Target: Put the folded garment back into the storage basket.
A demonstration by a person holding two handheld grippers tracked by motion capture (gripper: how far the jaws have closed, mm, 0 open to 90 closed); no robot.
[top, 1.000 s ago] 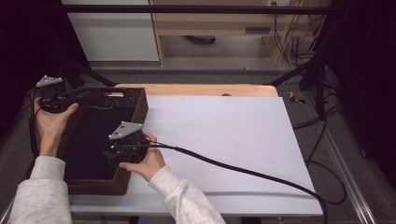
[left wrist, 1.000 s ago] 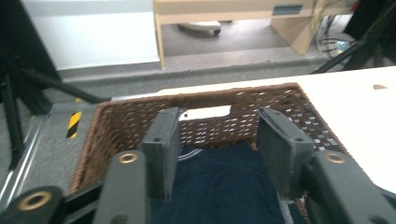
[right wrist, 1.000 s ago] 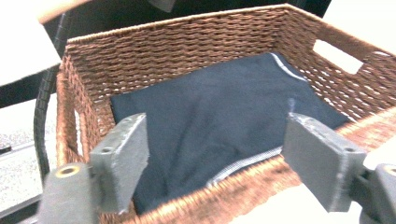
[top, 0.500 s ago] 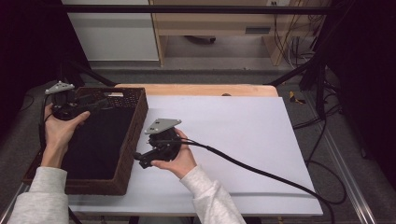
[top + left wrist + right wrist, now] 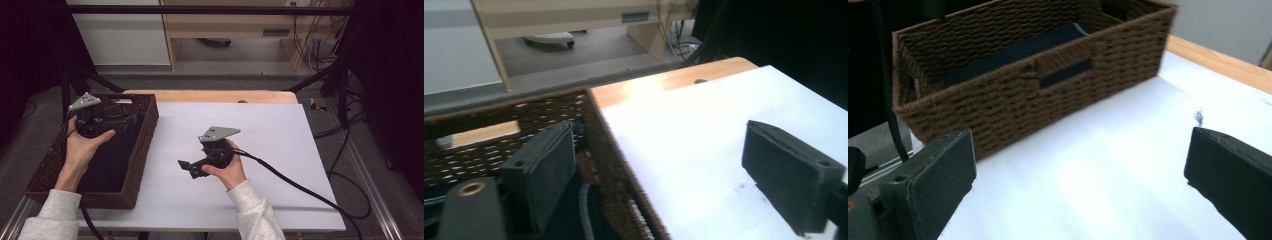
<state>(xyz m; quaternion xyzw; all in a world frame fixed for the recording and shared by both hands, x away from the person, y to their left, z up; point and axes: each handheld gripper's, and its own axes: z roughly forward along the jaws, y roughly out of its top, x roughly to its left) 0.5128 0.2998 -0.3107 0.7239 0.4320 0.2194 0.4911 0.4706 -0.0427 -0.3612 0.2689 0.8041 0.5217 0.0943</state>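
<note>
A brown woven basket [image 5: 146, 131] stands at the left of the white table top, with a dark cloth [image 5: 107, 160] lying inside it. My left gripper [image 5: 127, 116] hovers over the basket's far end and points right. Its jaws have just been opening and stand open with nothing between them. In the left gripper view its jaws [image 5: 659, 150] straddle the basket's rim [image 5: 609, 145]. My right gripper [image 5: 187, 169] is over the white surface to the right of the basket and points at it. Its jaws have also been opening. They stand wide apart [image 5: 1080, 165], facing the basket [image 5: 1063, 100], and hold nothing.
The white board [image 5: 270, 125] covers most of a wooden table [image 5: 210, 96]. The right gripper's black cable [image 5: 300, 186] trails across the board to the front right. Cabinets and loose cables stand on the floor behind the table.
The right gripper has moved right, from above the basket out over the white board. The left gripper has shifted right along the basket's far end. Both pairs of jaws have opened wider.
</note>
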